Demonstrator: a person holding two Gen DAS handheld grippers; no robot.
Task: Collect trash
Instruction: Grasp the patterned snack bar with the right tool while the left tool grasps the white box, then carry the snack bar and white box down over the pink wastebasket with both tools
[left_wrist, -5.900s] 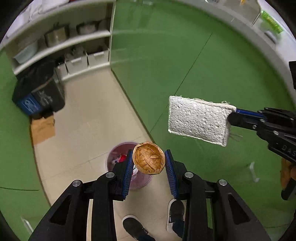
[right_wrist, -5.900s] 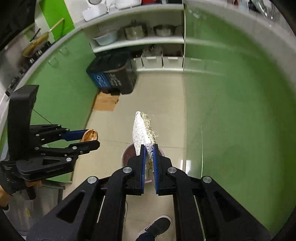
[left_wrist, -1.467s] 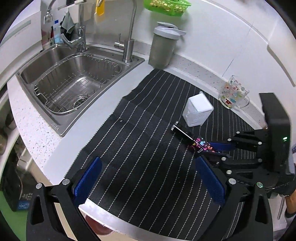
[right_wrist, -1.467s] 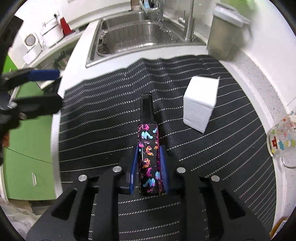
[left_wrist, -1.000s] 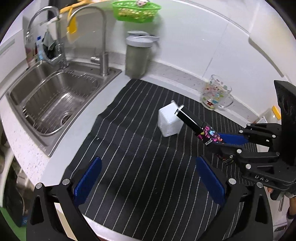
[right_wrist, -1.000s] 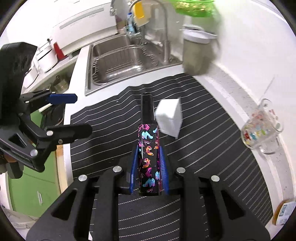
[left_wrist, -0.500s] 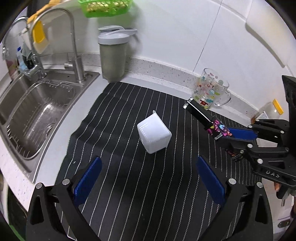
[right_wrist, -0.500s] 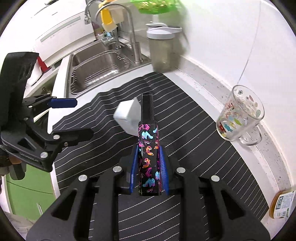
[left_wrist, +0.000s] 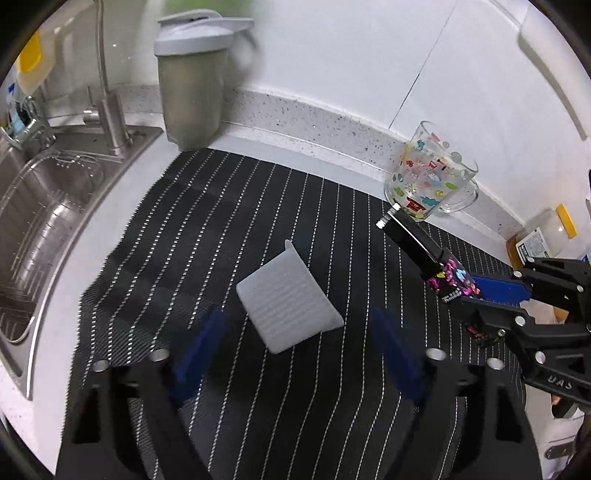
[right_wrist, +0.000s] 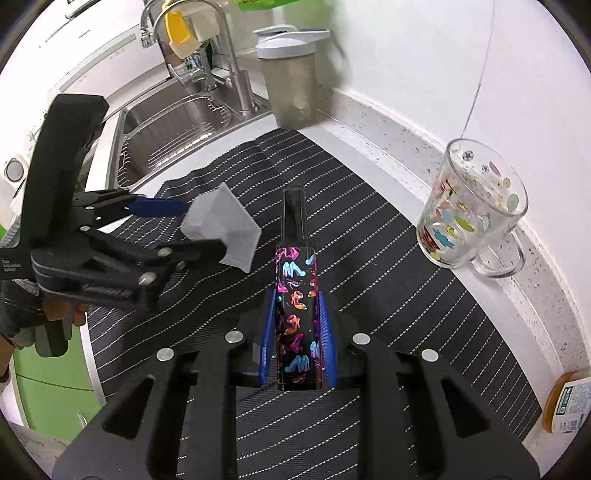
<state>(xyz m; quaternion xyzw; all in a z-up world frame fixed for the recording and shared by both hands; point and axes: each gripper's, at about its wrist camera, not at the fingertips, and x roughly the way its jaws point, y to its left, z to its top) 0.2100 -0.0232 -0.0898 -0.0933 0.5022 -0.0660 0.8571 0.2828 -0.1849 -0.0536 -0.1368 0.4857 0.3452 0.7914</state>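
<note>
**Two grippers over the striped mat, one box between the left one's pads**

Two grippers worked above a black mat (left_wrist: 221, 229) with thin white stripes, laid on a pale speckled worktop (left_wrist: 280, 122). The left gripper (left_wrist: 295, 354) had its blue pads spread wide to either side of a small white ribbed box (left_wrist: 288, 306), which rested on the mat near its middle. In the right wrist view the box (right_wrist: 225, 229) sat between the left gripper's (right_wrist: 192, 230) two fingers, one blue pad above it and one black finger below; whether either pad touched it could not be told.

The right gripper (right_wrist: 297, 325) was pinched onto a slim black tube (right_wrist: 295, 295) printed with bright shoes. The printed part lay between the blue pads, and a plain black end stuck out forward, clear of the mat. From the left wrist the same tube (left_wrist: 424, 251) pointed up and away from the right gripper (left_wrist: 476, 299), towards a glass mug (left_wrist: 430, 181).

That mug, patterned with coloured shapes, stood at the mat's far edge by the white wall. A grey shaker bottle (left_wrist: 192, 81) with a flip lid stood at the back of the worktop beside a steel sink (left_wrist: 33, 206) and its tap (left_wrist: 107, 85). A jar (left_wrist: 539, 240) with a yellow cap stood near the mug, towards the right.
</note>
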